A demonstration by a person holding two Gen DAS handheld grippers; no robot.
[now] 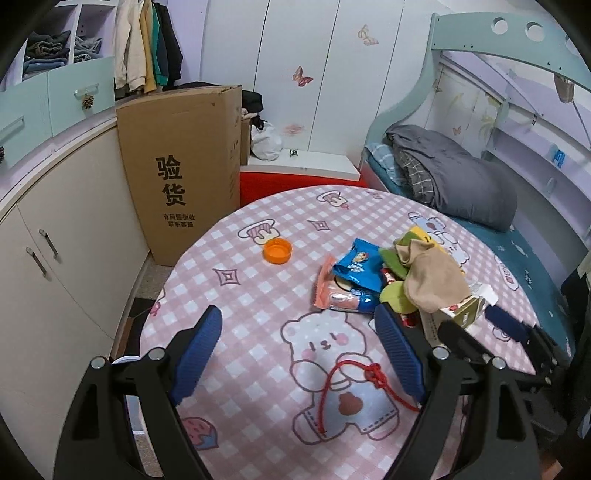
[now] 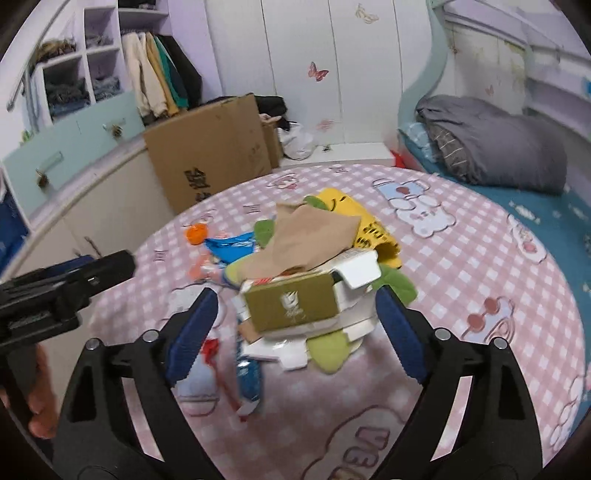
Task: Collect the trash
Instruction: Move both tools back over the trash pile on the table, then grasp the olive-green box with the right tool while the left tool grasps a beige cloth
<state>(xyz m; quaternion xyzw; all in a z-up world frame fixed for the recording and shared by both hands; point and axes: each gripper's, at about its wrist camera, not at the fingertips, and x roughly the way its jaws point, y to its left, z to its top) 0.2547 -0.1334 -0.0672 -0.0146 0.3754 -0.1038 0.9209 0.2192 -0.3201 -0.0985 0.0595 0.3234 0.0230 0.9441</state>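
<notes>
Right wrist view blurs the trash pile; both grippers' jaws stand apart.

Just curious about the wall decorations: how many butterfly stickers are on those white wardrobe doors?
2 clear ones: an upper butterfly sticker and a lower butterfly sticker. A faint pinkish mark lower down may be another; I can't tell.

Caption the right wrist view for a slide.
Open right gripper closes in on an olive carton atop the trash pile on the table.
</notes>
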